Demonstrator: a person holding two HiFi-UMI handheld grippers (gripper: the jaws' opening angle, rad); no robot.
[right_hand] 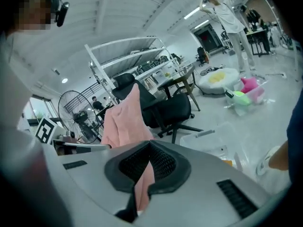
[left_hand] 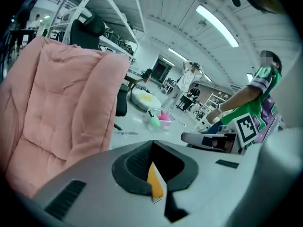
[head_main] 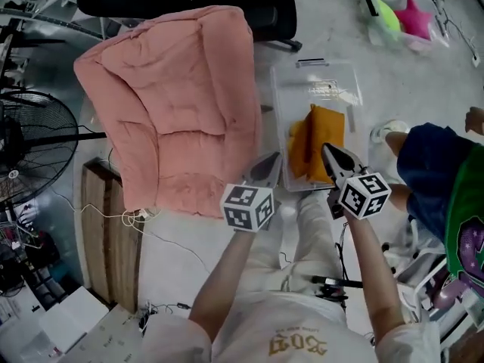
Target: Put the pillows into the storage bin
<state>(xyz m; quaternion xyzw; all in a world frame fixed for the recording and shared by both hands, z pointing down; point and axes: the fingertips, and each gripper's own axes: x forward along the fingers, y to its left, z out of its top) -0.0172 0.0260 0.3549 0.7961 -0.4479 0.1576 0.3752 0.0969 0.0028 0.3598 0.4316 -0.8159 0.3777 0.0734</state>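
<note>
Fingers (left_hand: 132,163) on left gripper (head_main: 271,161) and right gripper (head_main: 329,151) are shut and empty, I think because the pillow (head_main: 321,131) (orange) already lies in the bin (head_main: 333,76) at twelve o'clock.

From my feed the floor (head_main: 333,29) is pale grey and glossy, like polished concrete. A black office chair (head_main: 268,10) on castors stands at the top of the head view, and a black pedestal fan (head_main: 34,150) with a round wire cage sits at the left edge. Beside the fan runs a brown wooden bench (head_main: 106,233). Overhead I see long strip lights (left_hand: 217,25) across a white ceiling. White metal racking (right_hand: 125,56) rises behind the chair. Farther off lies a round white cushion with a yellow centre (right_hand: 218,78), possibly a beanbag, and near it a clear tub of green and pink toys (head_main: 404,17).
</note>
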